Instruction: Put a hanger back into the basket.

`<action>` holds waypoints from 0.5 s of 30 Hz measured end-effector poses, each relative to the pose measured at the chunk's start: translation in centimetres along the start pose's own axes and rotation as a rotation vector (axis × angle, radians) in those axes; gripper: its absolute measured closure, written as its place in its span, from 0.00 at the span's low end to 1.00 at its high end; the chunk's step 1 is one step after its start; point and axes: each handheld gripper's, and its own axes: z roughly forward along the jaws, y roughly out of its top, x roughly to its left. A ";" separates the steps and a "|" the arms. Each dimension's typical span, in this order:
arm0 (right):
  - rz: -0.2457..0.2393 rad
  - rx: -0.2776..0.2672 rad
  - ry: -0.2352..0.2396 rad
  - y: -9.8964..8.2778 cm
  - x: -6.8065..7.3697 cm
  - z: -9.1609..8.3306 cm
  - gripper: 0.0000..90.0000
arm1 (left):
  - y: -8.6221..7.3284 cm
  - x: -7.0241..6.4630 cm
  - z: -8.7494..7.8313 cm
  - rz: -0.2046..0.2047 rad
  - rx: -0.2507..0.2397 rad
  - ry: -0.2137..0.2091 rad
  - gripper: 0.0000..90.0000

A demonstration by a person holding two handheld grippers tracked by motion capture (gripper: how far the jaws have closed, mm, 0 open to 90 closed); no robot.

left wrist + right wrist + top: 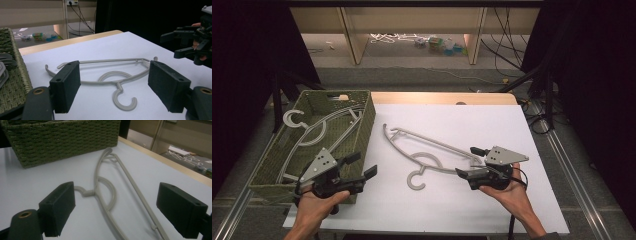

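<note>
Hanger on tabletop: grey plastic hanger (427,150) lay flat on the white tabletop (492,125), just beside the right wall of the basket, hook end toward the near edge.
Hanger versus left tongs: lay ahead of the left tongs (362,172), well apart from their tips, hook (124,101) nearest them; seen between the two jaws in the left gripper view, farther off and untouched.
Hanger versus right tongs: lay ahead of the right tongs (469,161), near end of the bar close by their tips; whether touching could not be told from the high view. In the right gripper view, ran up between the jaws, clear of both pads.
Left tongs: jaws stood wide apart, gripped nothing, hung over the tabletop at the near right corner of the basket.
Right tongs: jaws stood wide apart, gripped nothing, pointed toward the basket from the far side of the hanger.
Basket: green woven basket (364,125) sat at the left edge of the tabletop, with other grey hangers (319,132) lying inside.
Writing: no readable brand, label or lettering on hanger, basket or tongs.
</note>
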 end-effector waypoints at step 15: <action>-0.008 -0.019 -0.009 -0.8 0.8 0.3 0.18 | -2.9 -0.7 1.1 0.074 -0.024 -0.018 0.18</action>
